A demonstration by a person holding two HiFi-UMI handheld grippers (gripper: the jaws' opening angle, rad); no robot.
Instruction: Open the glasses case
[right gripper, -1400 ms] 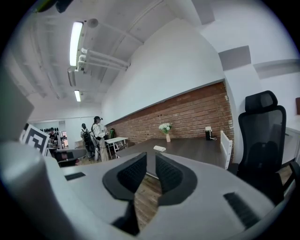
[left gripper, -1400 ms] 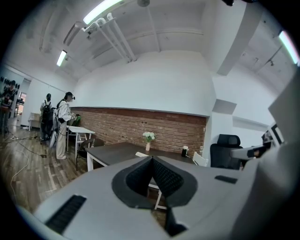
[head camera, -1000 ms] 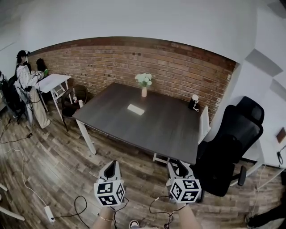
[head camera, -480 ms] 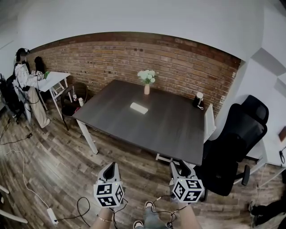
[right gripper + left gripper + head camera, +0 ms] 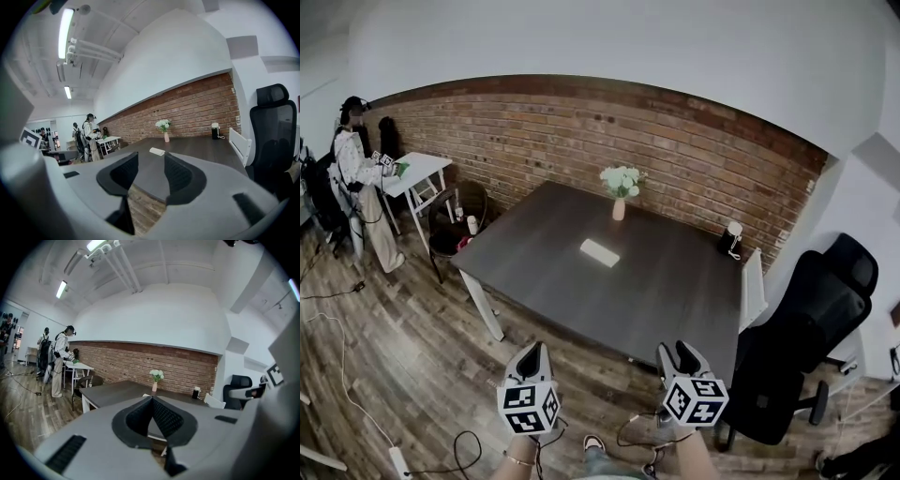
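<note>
Head view: a dark rectangular surface (image 5: 675, 281) stands on a wood-plank floor (image 5: 403, 328) before a red brick wall (image 5: 534, 141). A white oblong glasses case (image 5: 600, 252) lies closed and flat near the surface's middle, alone; any print on it is too small to read. At 1 o'clock from the case, near the surface's far edge, stands a small pink vase of white flowers (image 5: 620, 192). A black high-backed office chair (image 5: 802, 342) sits at 4 o'clock from the surface.

Low in the view, at 6 o'clock and well short of the surface, the left claw (image 5: 532, 351) and right claw (image 5: 675, 352) are held side by side. Each carries a cube of black-and-white square markers.

Left gripper view: the left claw (image 5: 151, 398) has its two dark ribbed pads meeting at the tips, with nothing between them.

Right gripper view: the right claw (image 5: 151, 160) has its pads apart, gripping nothing. The case (image 5: 157, 151) shows far off on the surface through the gap. A person (image 5: 90, 136) in white stands at 9 o'clock.
</note>
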